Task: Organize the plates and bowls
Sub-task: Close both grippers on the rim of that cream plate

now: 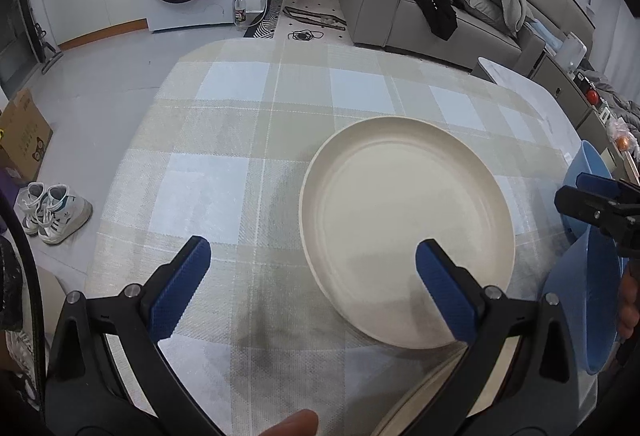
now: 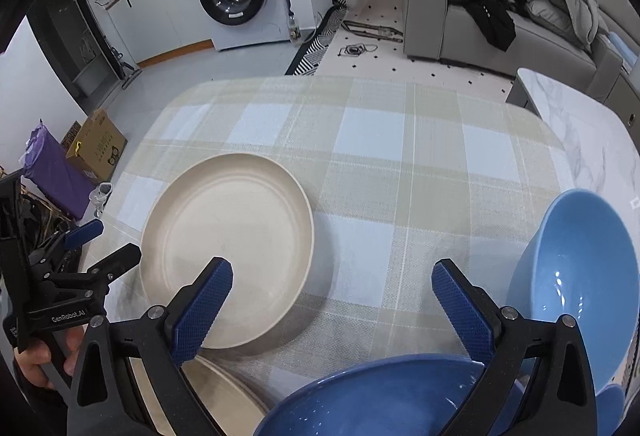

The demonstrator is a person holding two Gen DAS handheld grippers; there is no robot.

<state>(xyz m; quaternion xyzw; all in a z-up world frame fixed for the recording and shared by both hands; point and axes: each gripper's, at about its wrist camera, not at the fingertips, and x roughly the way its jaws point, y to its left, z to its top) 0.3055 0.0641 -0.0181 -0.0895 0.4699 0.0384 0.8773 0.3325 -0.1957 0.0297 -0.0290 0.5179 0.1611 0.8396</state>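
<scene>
You're hovering both grippers wide-jawed and empty-handed near the cream plate (image 2: 226, 252); blue bowls (image 2: 576, 284) beside it are seemingly awaiting stacking.

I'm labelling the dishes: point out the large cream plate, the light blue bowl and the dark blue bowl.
cream plate (image 2: 228, 236), right wrist view, flat centre.
light blue bowl (image 2: 580, 276), right wrist view, inner wall.
dark blue bowl (image 2: 372, 400), right wrist view, inside surface.

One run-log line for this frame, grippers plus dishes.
left gripper: open, empty | right gripper: open, empty | round cream plate: flat on checked tablecloth | light blue bowl: tilted, right side | stacking: not started
</scene>
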